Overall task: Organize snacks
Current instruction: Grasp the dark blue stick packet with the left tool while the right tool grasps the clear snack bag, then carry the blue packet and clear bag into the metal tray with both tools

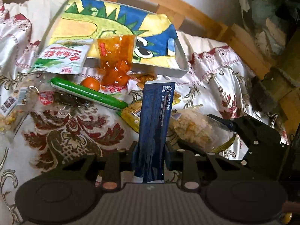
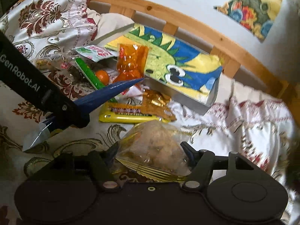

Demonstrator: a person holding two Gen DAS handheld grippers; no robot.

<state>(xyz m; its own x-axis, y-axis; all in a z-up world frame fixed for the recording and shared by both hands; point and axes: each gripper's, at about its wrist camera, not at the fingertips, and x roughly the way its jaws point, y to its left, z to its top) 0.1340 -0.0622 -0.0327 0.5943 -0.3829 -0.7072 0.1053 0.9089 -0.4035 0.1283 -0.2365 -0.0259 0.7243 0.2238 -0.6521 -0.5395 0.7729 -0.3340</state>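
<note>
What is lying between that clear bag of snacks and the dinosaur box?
In the right wrist view, a yellow snack bar and a crinkled orange wrapper lie between the clear bag and the dinosaur box.

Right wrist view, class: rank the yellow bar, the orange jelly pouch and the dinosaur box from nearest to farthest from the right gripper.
1. Yellow bar: just beyond the right gripper and its clear bag.
2. Orange jelly pouch: farther, leaning on the box edge.
3. Dinosaur box: farthest, by the wooden rail.
</note>
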